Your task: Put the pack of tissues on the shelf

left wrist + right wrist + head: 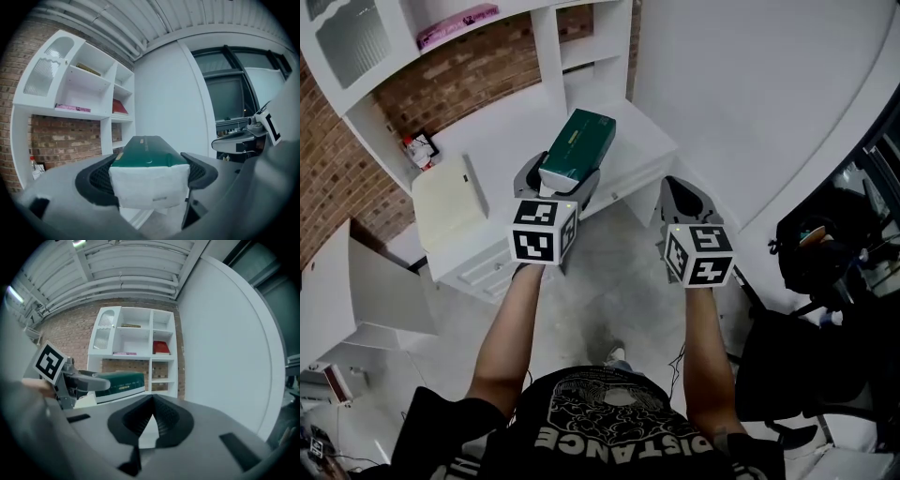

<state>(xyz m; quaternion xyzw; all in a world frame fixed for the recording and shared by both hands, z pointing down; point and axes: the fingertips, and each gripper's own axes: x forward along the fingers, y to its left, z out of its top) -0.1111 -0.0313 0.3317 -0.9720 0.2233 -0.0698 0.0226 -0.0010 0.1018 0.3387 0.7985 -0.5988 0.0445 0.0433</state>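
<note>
1. The left hand-held gripper point(560, 180) is clamped on the white near end of the green pack of tissues point(579, 141), with a jaw pressing each side.
2. The pack juts forward in the air, short of the white shelf unit point(89, 79) and above the counter point(492, 127) beneath that unit.
3. It is probably light and soft. Squeezing may dent it, and a hold nearer its middle would stop the far end drooping.
4. The right hand-held gripper point(152, 418), jaws together and empty, also hangs short of the shelf unit.
</note>
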